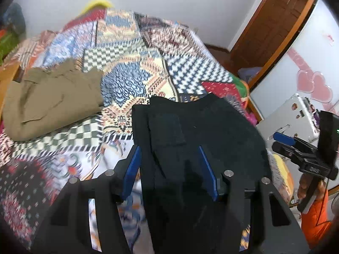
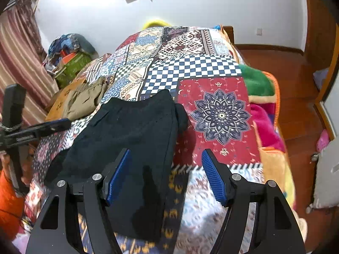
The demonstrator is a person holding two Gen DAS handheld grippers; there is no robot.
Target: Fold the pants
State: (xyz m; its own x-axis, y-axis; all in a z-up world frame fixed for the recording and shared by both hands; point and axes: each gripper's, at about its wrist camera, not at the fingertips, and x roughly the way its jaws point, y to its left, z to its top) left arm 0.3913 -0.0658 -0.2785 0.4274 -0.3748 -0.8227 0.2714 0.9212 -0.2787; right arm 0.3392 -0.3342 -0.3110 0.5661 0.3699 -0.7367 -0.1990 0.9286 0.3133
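Note:
Black pants (image 1: 197, 131) lie flat on the patchwork bedspread (image 1: 131, 78), waist end away from me. My left gripper (image 1: 169, 150) is open above the near part of the pants, blue pads on either side of the cloth. In the right wrist view the black pants (image 2: 127, 131) lie left of centre. My right gripper (image 2: 166, 154) is open above their right edge, holding nothing. The right gripper also shows at the right edge of the left wrist view (image 1: 284, 140), and the left gripper at the left edge of the right wrist view (image 2: 61, 123).
A folded olive-brown garment (image 1: 50, 101) lies on the bed to the left, also seen in the right wrist view (image 2: 84, 99). The bed's right edge drops to a wooden floor (image 2: 296, 89). A pile of bags (image 2: 70, 59) sits by the curtain at the left.

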